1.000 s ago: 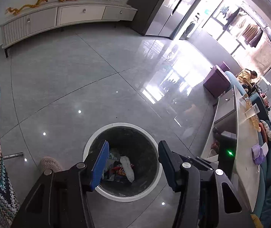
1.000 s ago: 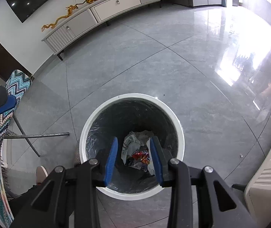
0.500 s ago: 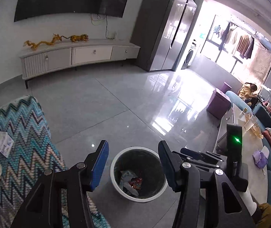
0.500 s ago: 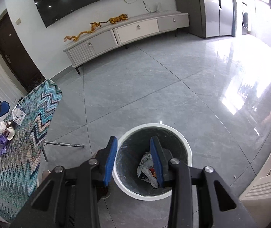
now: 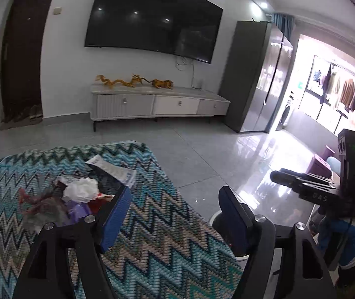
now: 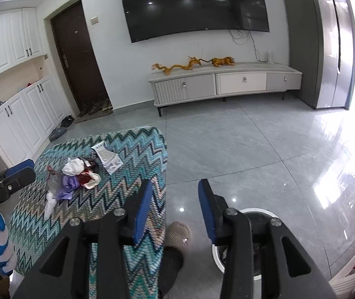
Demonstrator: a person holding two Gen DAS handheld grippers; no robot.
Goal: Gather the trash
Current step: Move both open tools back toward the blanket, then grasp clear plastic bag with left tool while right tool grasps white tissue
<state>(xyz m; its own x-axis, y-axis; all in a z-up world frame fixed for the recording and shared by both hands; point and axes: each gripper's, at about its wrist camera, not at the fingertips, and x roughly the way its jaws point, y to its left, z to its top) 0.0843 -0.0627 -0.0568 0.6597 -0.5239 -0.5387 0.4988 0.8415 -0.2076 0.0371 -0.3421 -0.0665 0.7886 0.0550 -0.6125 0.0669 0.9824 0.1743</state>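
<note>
A pile of trash [image 5: 75, 194] lies on a table with a zigzag cloth [image 5: 165, 236]: crumpled white paper [image 5: 81, 189], a purple wrapper [image 6: 67, 185], red bits and a printed leaflet [image 5: 113, 170]. The pile also shows in the right wrist view [image 6: 77, 174]. My left gripper [image 5: 175, 220] is open and empty, just right of the pile. My right gripper [image 6: 175, 209] is open and empty above the table's right edge. The white-rimmed trash bin [image 6: 254, 214] stands on the floor, mostly hidden behind the right finger; its rim also shows in the left wrist view [image 5: 214, 218].
The other gripper shows at the right in the left wrist view [image 5: 326, 194] and at the left in the right wrist view [image 6: 5, 184]. A slippered foot [image 6: 177, 231] stands by the table. A TV cabinet [image 6: 224, 84] lines the far wall across grey floor tiles [image 6: 252, 144].
Both grippers have lifted and tilted up from over the bin. The view now takes in the table and its trash pile; the bin has dropped to the bottom edge.
</note>
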